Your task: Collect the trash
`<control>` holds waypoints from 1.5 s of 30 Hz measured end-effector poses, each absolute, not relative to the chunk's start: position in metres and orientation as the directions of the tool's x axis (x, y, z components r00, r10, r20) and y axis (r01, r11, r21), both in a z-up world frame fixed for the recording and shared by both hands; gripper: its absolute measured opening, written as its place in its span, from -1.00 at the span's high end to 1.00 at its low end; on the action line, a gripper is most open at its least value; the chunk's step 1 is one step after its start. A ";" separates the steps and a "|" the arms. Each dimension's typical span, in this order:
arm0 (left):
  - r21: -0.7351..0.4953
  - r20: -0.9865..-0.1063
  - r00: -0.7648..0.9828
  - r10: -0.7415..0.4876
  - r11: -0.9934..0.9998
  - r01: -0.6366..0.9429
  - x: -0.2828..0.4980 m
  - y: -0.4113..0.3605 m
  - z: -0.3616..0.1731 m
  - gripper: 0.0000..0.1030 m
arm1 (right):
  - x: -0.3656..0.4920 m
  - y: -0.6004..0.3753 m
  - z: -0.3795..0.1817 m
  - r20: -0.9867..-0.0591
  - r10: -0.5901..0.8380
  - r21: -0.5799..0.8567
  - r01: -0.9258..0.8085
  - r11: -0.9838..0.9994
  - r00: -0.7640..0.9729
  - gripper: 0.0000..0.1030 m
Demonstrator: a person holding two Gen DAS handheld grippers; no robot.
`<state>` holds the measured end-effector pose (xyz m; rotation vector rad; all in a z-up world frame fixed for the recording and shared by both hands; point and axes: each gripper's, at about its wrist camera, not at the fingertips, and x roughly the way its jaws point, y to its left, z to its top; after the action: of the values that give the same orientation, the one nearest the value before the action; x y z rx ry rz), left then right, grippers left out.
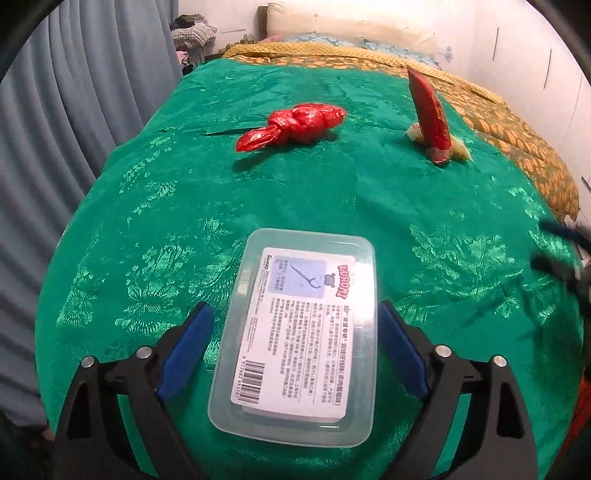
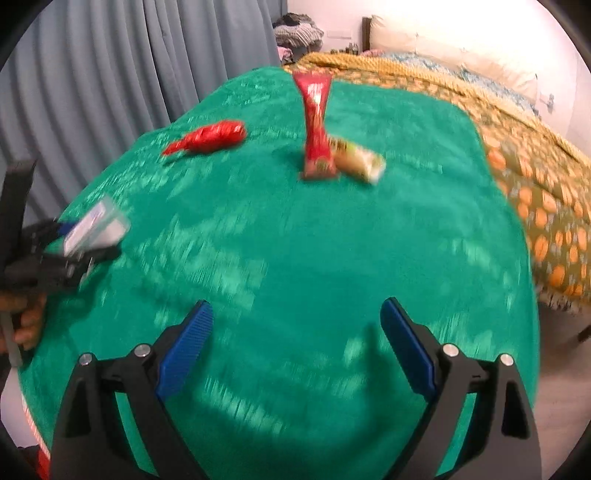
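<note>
A clear plastic box [image 1: 295, 339] with a white printed label lies on the green cloth [image 1: 166, 192], between the fingers of my left gripper [image 1: 294, 306]. The blue pads stand beside its long sides with a gap showing on the left, so the gripper is open. Farther off lie a knotted red plastic bag [image 1: 295, 123], an upright red snack wrapper [image 1: 430, 110] and a yellowish wrapper [image 1: 460, 147] behind it. My right gripper [image 2: 296, 302] hovers open and empty over the cloth, with the red wrapper [image 2: 316, 125], the yellowish wrapper [image 2: 358, 158] and the bag [image 2: 210, 138] ahead of it. The right wrist view is blurred.
The green cloth covers the foot of a bed with an orange-patterned blanket [image 2: 546, 206] and a pillow [image 1: 351, 29]. A grey curtain [image 1: 74, 110] hangs on the left. A pile of clothes [image 1: 194, 33] sits at the back. A hand [image 2: 26, 317] holds the left gripper [image 2: 66, 243].
</note>
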<state>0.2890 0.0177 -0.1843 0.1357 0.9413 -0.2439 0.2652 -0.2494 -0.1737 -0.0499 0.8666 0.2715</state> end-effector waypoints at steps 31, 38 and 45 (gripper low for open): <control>-0.041 -0.810 0.557 -0.185 0.964 0.261 0.290 0.023 -0.184 -0.80 | 0.376 -0.217 -0.176 -0.796 0.128 -0.033 -0.254 0.967 0.591 0.52; -0.041 -0.810 0.557 -0.185 0.964 0.261 0.290 0.023 -0.185 -0.80 | 0.311 -0.241 -0.157 -0.896 0.207 0.108 -0.260 0.960 0.393 0.52; -0.032 -0.812 0.556 -0.178 0.964 0.263 0.290 0.022 -0.185 -0.80 | 0.246 -0.251 -0.171 -0.891 0.236 0.137 -0.266 0.954 0.388 -0.42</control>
<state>0.2895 0.0223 -0.1847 0.0968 0.9460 -0.2608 0.2461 -0.2510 -0.1710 -0.0295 1.1284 0.3196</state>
